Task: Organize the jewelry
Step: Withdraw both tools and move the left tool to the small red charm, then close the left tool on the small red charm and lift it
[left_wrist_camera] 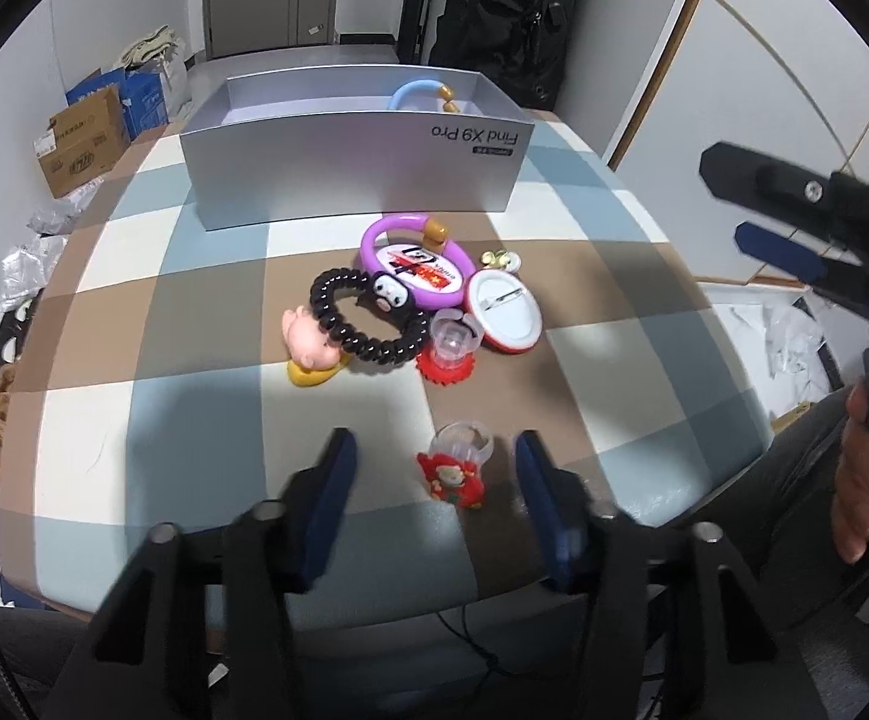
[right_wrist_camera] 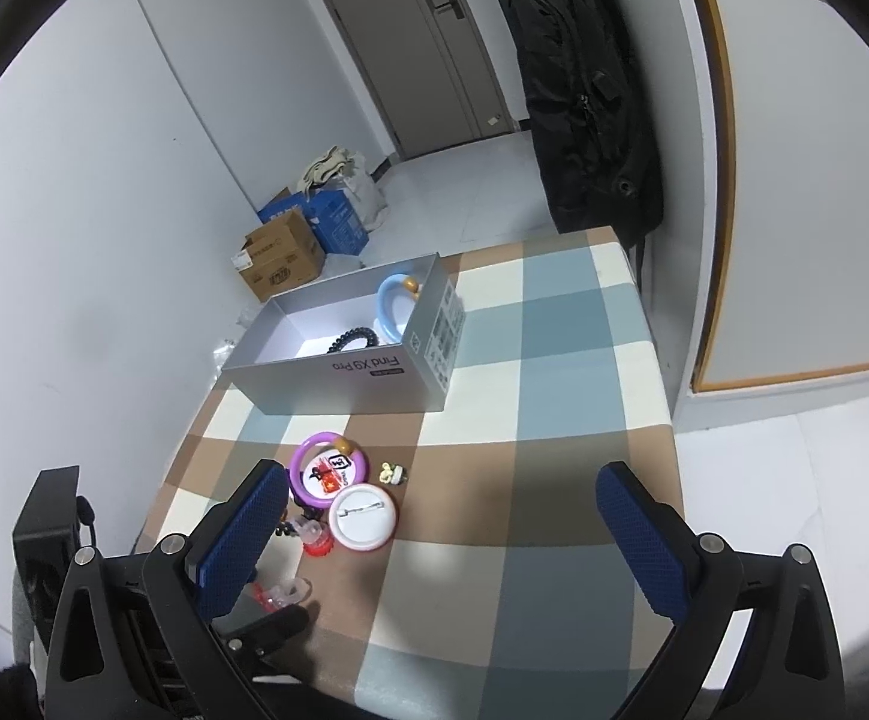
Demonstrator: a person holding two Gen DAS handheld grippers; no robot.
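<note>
A silver box (left_wrist_camera: 350, 171) (right_wrist_camera: 338, 378) stands at the table's far side and holds a blue ring (left_wrist_camera: 419, 93) (right_wrist_camera: 389, 306) and a black coil (right_wrist_camera: 353, 337). In front lie a purple ring (left_wrist_camera: 416, 264) (right_wrist_camera: 326, 468), a black coil bracelet (left_wrist_camera: 362, 324), a pink figure (left_wrist_camera: 308, 339), a white round badge (left_wrist_camera: 503, 312) (right_wrist_camera: 364, 516), a clear ring on a red base (left_wrist_camera: 449, 348) and small gold earrings (left_wrist_camera: 499, 258) (right_wrist_camera: 392, 473). My left gripper (left_wrist_camera: 434, 486) is open around a clear ring with a red Santa charm (left_wrist_camera: 455, 471). My right gripper (right_wrist_camera: 440, 546) is open and empty, above the table.
The table has a checked cloth (left_wrist_camera: 602, 372) (right_wrist_camera: 554, 360). Cardboard boxes (left_wrist_camera: 83, 141) (right_wrist_camera: 281, 255) sit on the floor at the left. A black bag (right_wrist_camera: 590, 96) hangs by the wall beyond the table. My right gripper (left_wrist_camera: 794, 222) shows at the right of the left wrist view.
</note>
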